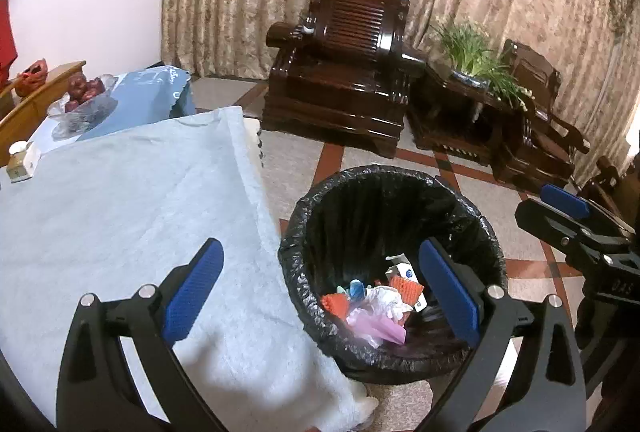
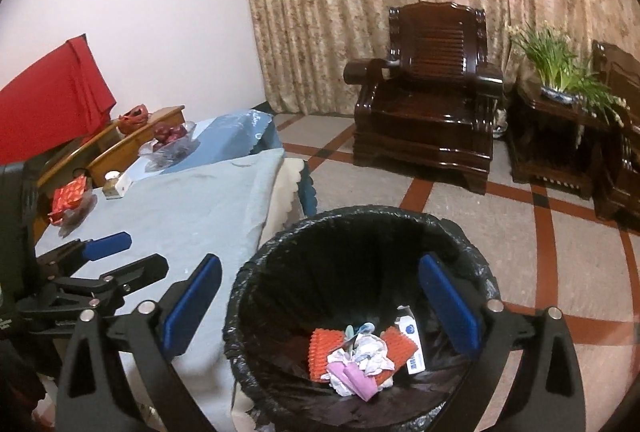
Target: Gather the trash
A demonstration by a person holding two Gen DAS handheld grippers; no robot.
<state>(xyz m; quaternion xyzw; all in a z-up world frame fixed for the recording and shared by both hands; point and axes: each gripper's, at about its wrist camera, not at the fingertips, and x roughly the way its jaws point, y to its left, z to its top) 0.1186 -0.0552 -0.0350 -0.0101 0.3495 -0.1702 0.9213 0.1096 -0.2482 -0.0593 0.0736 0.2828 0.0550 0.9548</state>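
1. Left claw (image 1: pixel 320 288) was spread wide with nothing between its blue pads, lower centre of the frame, straddling the edge of the surface (image 1: pixel 120 199) and the bin (image 1: pixel 390 272).
2. Right claw (image 2: pixel 320 304) was likewise spread and empty, hanging over the bin's mouth, lower centre of its view.
3. Trash (image 2: pixel 360 356) lay at the bottom of the black-lined bin: orange mesh, crumpled white paper, pink wrapper, small white carton.
4. Fruit bowl (image 2: pixel 170 147) and a red packet (image 2: pixel 70 197) sat at the left of the frame on the cloth-covered surface.
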